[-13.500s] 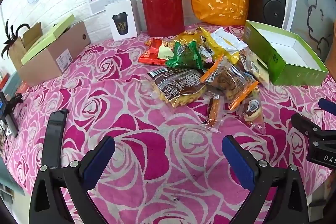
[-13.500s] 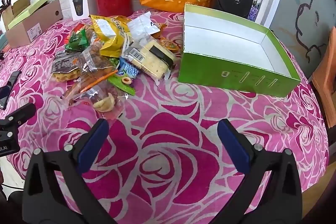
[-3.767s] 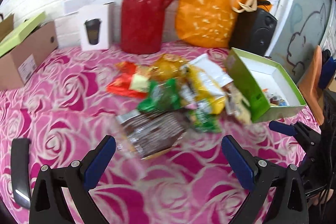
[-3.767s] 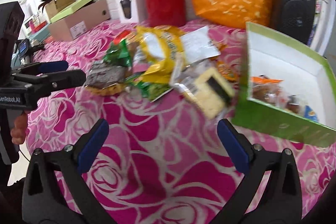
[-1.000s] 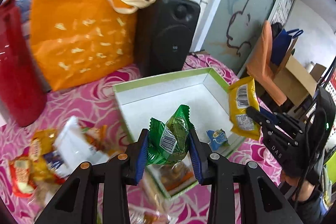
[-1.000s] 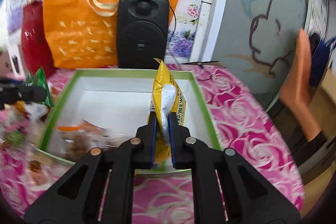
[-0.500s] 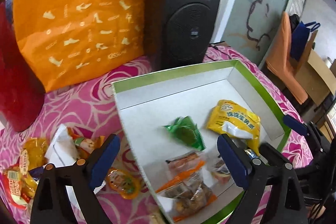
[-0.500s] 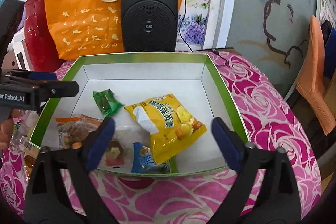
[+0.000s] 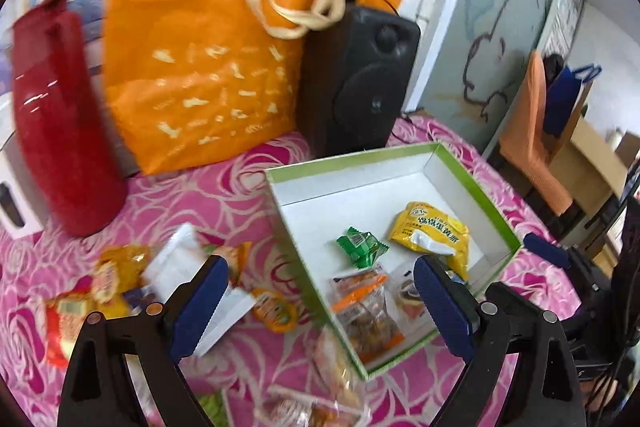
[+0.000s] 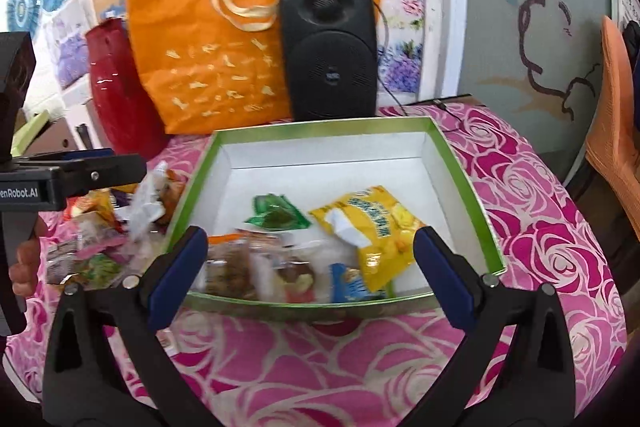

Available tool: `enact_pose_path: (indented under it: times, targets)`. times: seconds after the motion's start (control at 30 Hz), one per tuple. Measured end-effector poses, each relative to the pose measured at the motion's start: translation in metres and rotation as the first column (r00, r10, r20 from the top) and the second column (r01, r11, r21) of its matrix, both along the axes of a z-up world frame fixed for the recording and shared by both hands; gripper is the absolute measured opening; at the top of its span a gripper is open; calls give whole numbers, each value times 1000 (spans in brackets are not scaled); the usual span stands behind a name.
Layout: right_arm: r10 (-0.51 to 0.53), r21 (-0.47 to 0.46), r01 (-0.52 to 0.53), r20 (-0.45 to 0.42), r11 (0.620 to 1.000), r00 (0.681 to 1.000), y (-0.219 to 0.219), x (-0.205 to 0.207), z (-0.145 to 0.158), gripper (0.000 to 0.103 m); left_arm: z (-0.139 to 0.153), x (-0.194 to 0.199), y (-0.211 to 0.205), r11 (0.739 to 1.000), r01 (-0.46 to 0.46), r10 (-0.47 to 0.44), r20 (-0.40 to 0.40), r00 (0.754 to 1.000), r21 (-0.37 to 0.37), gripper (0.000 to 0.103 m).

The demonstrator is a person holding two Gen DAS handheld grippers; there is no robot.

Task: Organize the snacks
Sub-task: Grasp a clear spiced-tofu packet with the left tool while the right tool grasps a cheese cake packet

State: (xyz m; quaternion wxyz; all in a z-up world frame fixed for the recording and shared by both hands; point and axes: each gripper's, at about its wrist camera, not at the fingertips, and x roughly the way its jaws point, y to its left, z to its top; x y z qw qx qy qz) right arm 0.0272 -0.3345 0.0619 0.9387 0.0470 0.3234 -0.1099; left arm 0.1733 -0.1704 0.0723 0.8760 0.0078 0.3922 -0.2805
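A glossy red jug (image 9: 60,115) stands far left, then a soft orange tote bag (image 9: 204,59) and a black speaker (image 9: 356,83) behind the green box (image 9: 496,211). Loose crinkly snack packets (image 9: 180,279) lie on the rose-patterned cloth (image 10: 540,227) left of the box. The left gripper (image 9: 320,303) gapes wide and empty, straddling the box's near-left wall. Inside the white-lined cardboard box lie a small green packet (image 10: 276,213) and a yellow bag (image 10: 376,231), with clear-wrapped snacks nearer. The right gripper (image 10: 310,271) is spread wide too, empty, over the box's near wall.
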Motion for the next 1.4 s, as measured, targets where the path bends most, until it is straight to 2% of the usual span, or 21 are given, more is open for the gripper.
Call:
enact_pose_path:
  times: [0.17, 0.37, 0.43, 0.5, 0.57, 0.6, 0.63, 0.67, 0.7, 0.73, 0.8, 0.9, 1.07, 1.23, 1.27, 1.37, 1.4]
  targets:
    - [92, -17, -92, -13, 996, 996, 42, 1, 2, 102, 4, -22, 43, 997, -72, 71, -6, 997, -20, 96]
    - [193, 21, -192, -64, 981, 979, 86, 17, -23, 100, -22, -56, 86, 991, -136, 136, -41, 990, 4, 96]
    - [211, 27, -209, -76, 977, 975, 95, 23, -29, 86, -34, -67, 96, 990, -141, 141, -66, 988, 5, 96]
    - [223, 23, -222, -102, 975, 970, 103, 31, -37, 63, -46, -78, 103, 992, -126, 125, -100, 987, -4, 95]
    - [225, 19, -224, -127, 974, 966, 108, 39, -44, 50, -58, -88, 102, 995, -97, 95, -137, 986, -5, 95]
    - [224, 19, -224, -135, 974, 965, 110, 42, -46, 37, -62, -92, 100, 996, -87, 85, -145, 986, -5, 94]
    - [226, 21, -225, -143, 974, 964, 111, 43, -48, 28, -67, -95, 97, 997, -73, 71, -156, 985, -5, 89]
    - [227, 13, -228, -148, 974, 963, 112, 44, -49, 14, -72, -96, 93, 999, -54, 52, -172, 984, -6, 86]
    - [238, 20, -238, -149, 971, 960, 112, 41, -48, 8, -75, -97, 91, 999, -44, 42, -181, 983, -9, 79]
    - [254, 30, -252, -142, 967, 957, 112, 37, -45, 8, -80, -95, 87, 999, -33, 30, -200, 979, -12, 73]
    - [272, 4, -274, -144, 962, 952, 113, 27, -38, 7, -87, -91, 83, 999, -28, 23, -226, 974, -18, 68]
    - [274, -56, -285, -149, 957, 950, 109, 6, -28, 7, -93, -86, 79, 999, -32, 25, -252, 967, -24, 68]
    - [184, -132, -205, -154, 970, 971, 89, -28, -19, 7, -97, -73, 62, 999, -41, 30, -267, 963, -34, 68]
    - [261, -55, -277, -205, 959, 943, 100, -34, -37, 11, -114, -49, 31, 999, -31, 37, -280, 959, 25, 68]
    - [296, -8, -304, -204, 953, 933, 104, -36, -42, 15, -119, -45, 28, 999, -37, 44, -292, 955, 30, 68]
    - [373, 89, -362, -212, 928, 903, 108, -42, -55, 41, -123, -43, 27, 999, -26, 34, -280, 959, 33, 65]
    - [374, 91, -363, -216, 927, 902, 108, -44, -57, 50, -123, -44, 27, 999, -19, 31, -274, 961, 48, 53]
